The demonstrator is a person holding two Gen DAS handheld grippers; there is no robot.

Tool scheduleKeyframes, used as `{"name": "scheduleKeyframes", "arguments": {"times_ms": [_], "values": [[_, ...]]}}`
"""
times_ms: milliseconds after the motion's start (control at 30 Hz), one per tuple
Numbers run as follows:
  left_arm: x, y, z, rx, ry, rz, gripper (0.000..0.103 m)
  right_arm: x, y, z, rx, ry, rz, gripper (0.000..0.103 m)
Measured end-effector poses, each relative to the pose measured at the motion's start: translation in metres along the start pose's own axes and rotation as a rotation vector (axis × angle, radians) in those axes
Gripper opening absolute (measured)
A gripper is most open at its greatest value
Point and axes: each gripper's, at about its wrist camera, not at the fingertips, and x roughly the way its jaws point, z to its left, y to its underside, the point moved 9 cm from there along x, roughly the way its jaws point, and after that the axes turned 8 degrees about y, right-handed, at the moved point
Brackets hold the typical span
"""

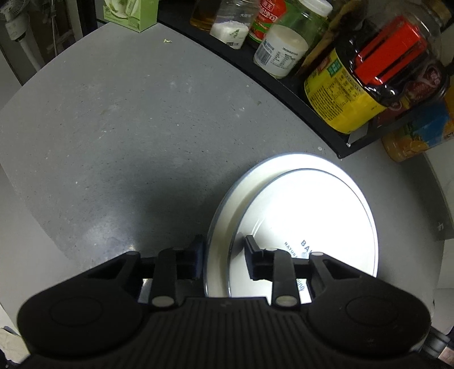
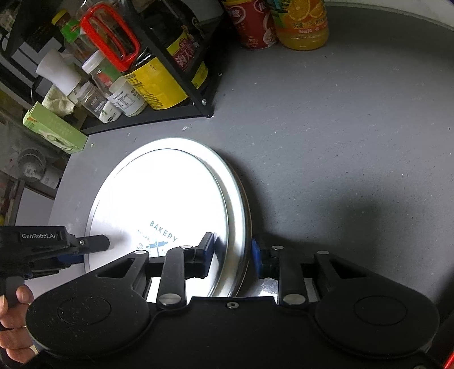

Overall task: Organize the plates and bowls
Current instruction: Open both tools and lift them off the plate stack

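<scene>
So there's a stack of two white plates sitting on the grey countertop (image 1: 113, 127), just in front of a black spice rack (image 1: 283, 93). The top plate (image 1: 317, 221) has a blue "BAKERY" print on it and sits off-centre on the bigger bottom plate (image 1: 224, 204), so you see a crescent of the lower one poking out on one side. Both grippers are working the near rims. The left gripper (image 1: 224, 255) has its jaws spread apart, straddling the stack's left edge: one finger down on the counter outside the rim, the other resting over the top plate's surface, not squeezing anything as far as I can see. The right gripper (image 2: 232, 252) is doing the mirror thing on the right edge, jaws apart with one blue-padded finger over the top plate near the print and the other outside the rim on the counter side, with a gap on both sides of the rim. In the right wrist view you can also spot the person's hand (image 2: 14, 320) on the left tool's handle. The rack is crammed: a big dark sauce jug with a yellow label and red handle (image 1: 366, 85), plus a white-labelled jar (image 1: 281, 54). An orange juice bottle (image 2: 303, 22) and a red can (image 2: 252, 22) stand on the counter beside the rack, and a green box (image 2: 54, 130) sits off at the rack's other end.
</scene>
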Motion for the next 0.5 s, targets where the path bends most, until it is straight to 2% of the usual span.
{"name": "scheduleKeyframes", "arguments": {"times_ms": [167,233,367,500], "values": [[-0.002,0.0,0.001,0.009,0.002,0.007,0.028,0.0,0.0,-0.001,0.012,0.007,0.002,0.029],[-0.002,-0.001,-0.002,0.025,-0.012,0.016,0.029,-0.004,-0.001,-0.002,0.019,0.026,-0.006,0.032],[-0.013,0.001,-0.011,0.055,0.015,0.012,0.04,-0.02,-0.004,-0.006,0.039,0.032,-0.039,0.049],[-0.027,0.003,-0.017,0.069,0.039,-0.01,0.048,-0.038,-0.004,-0.007,0.054,0.032,-0.069,0.054]]}}
